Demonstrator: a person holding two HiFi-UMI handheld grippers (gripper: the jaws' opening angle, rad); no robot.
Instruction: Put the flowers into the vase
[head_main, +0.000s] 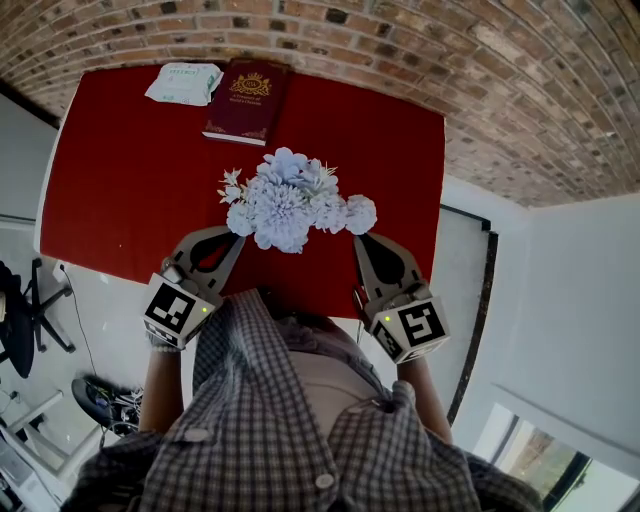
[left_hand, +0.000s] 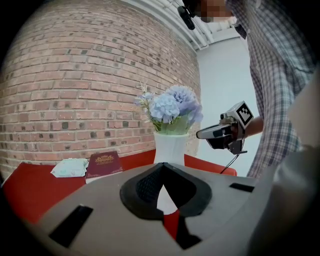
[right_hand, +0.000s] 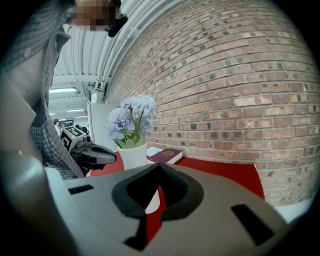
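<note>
Pale blue and white flowers (head_main: 290, 200) stand in a white vase (left_hand: 170, 147) near the front edge of the red table (head_main: 130, 180). From above the blooms hide the vase. My left gripper (head_main: 237, 241) is at the bouquet's left and my right gripper (head_main: 358, 240) at its right, each close beside the flowers and not touching them. Both are shut with nothing between the jaws. In the left gripper view the flowers (left_hand: 170, 107) rise above the vase, with the right gripper (left_hand: 220, 132) beside it. The right gripper view shows the vase (right_hand: 132, 155) and the left gripper (right_hand: 95, 152).
A dark red book (head_main: 247, 100) and a pale green tissue packet (head_main: 183, 83) lie at the table's far edge, against the brick wall (head_main: 480, 80). The person's checked shirt (head_main: 290, 420) fills the near side between both arms.
</note>
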